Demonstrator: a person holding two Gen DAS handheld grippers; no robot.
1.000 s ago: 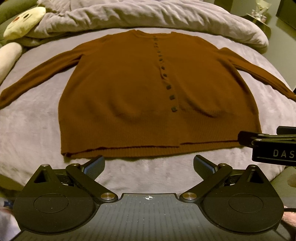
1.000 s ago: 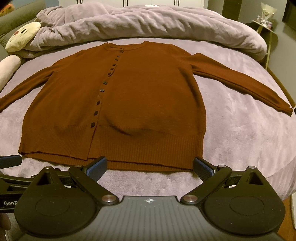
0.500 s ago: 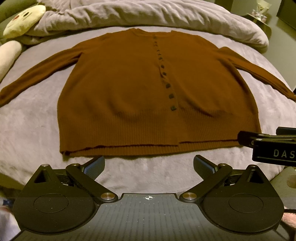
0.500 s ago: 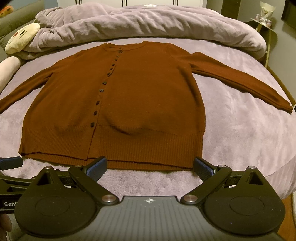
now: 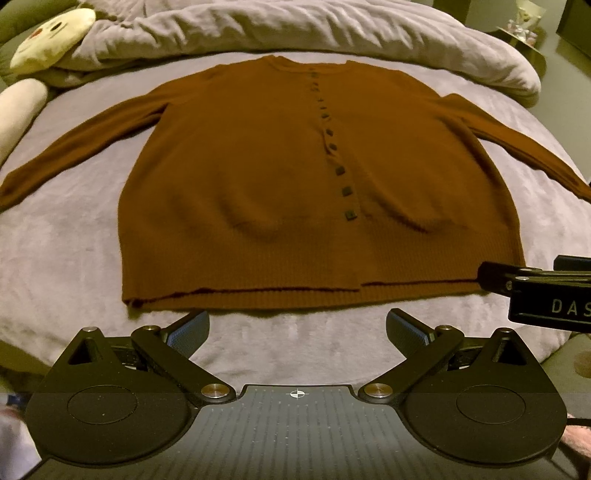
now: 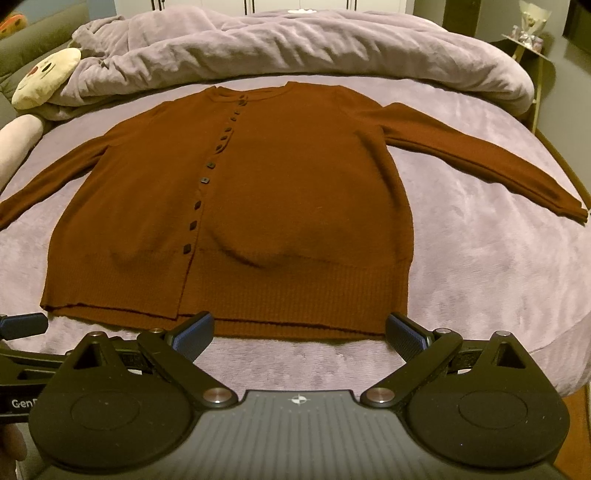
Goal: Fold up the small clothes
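A brown buttoned cardigan (image 5: pixel 258 192) lies flat, front up, on the bed, both sleeves spread out to the sides; it also shows in the right wrist view (image 6: pixel 295 192). My left gripper (image 5: pixel 297 328) is open and empty, just short of the hem, near its middle. My right gripper (image 6: pixel 299 330) is open and empty, its fingertips at the hem on the cardigan's right half. The right gripper's body shows at the right edge of the left wrist view (image 5: pixel 535 291). The left gripper shows at the left edge of the right wrist view (image 6: pixel 22 326).
The bed (image 5: pixel 55 240) has a grey-lilac fleece cover. A bunched duvet (image 6: pixel 295 44) lies along the far side. A cream plush toy (image 5: pixel 48 33) lies at the far left. A small side table (image 6: pixel 532 40) stands at the far right.
Both grippers have moved slightly forward towards the hem. The cardigan has not moved.
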